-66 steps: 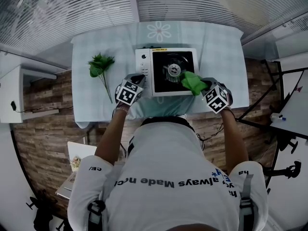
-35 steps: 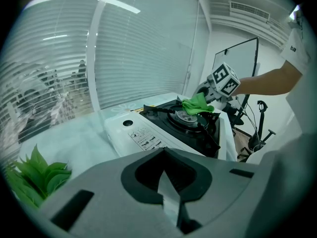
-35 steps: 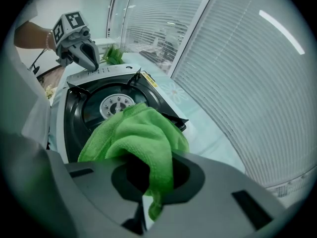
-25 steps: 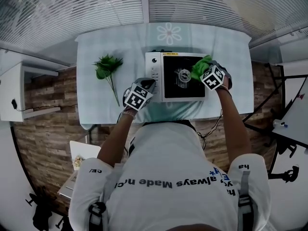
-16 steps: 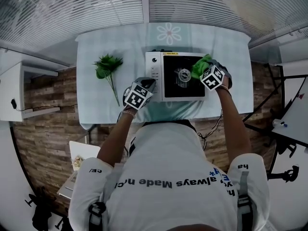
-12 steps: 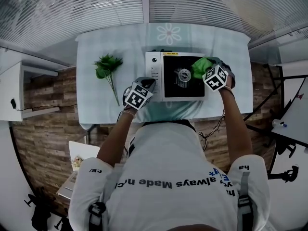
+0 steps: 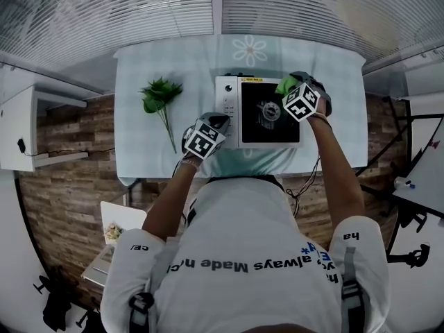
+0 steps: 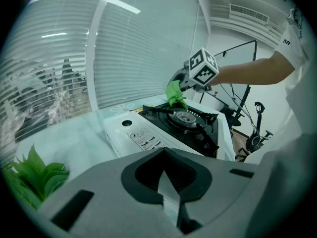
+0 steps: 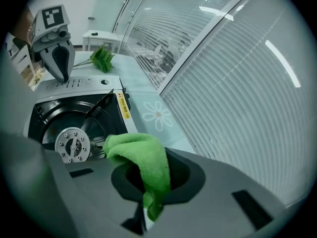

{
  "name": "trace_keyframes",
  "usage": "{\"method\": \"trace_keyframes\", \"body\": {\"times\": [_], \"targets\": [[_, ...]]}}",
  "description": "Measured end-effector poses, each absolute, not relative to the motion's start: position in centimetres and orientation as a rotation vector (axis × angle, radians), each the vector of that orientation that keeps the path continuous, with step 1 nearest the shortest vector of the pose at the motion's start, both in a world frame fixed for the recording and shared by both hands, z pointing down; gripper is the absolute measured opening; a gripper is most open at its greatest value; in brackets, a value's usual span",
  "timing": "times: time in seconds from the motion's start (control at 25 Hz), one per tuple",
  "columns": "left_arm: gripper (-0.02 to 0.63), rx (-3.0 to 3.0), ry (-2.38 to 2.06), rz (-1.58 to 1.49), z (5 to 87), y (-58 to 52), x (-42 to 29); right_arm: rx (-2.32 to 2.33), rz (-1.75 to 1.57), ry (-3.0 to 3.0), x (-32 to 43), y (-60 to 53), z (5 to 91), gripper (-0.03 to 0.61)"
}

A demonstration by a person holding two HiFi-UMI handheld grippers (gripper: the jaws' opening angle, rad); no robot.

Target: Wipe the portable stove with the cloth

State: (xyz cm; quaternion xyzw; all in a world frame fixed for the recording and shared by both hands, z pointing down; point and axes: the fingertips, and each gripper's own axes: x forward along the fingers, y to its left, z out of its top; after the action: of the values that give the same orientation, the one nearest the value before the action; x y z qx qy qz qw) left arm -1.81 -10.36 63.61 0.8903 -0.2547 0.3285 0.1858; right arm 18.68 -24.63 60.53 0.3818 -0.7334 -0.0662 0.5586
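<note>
We judge wiping partly done: the right gripper point(image 7: 292, 84) pinches the cloth point(image 9: 143, 162) at the far corner of the stove point(image 7: 229, 109); left gripper point(image 7: 216, 122) closed, empty.

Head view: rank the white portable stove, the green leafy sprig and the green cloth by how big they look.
1. white portable stove, clearly largest
2. green leafy sprig
3. green cloth, smallest, though the right claw hides part of it

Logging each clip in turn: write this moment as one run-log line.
right gripper: shut on cloth, at stove far-right corner | left gripper: shut, empty, at stove near-left edge
</note>
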Motion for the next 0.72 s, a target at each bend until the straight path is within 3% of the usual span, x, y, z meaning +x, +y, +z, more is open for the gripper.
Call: {"method": "trace_keyframes", "body": {"times": [0.72], "targets": [[0.011,2.514,-0.716,0.901,63.5,-10.4,-1.9,0.809,-0.161,-1.703,13.8,-25.3,63.9,0.022]]}}
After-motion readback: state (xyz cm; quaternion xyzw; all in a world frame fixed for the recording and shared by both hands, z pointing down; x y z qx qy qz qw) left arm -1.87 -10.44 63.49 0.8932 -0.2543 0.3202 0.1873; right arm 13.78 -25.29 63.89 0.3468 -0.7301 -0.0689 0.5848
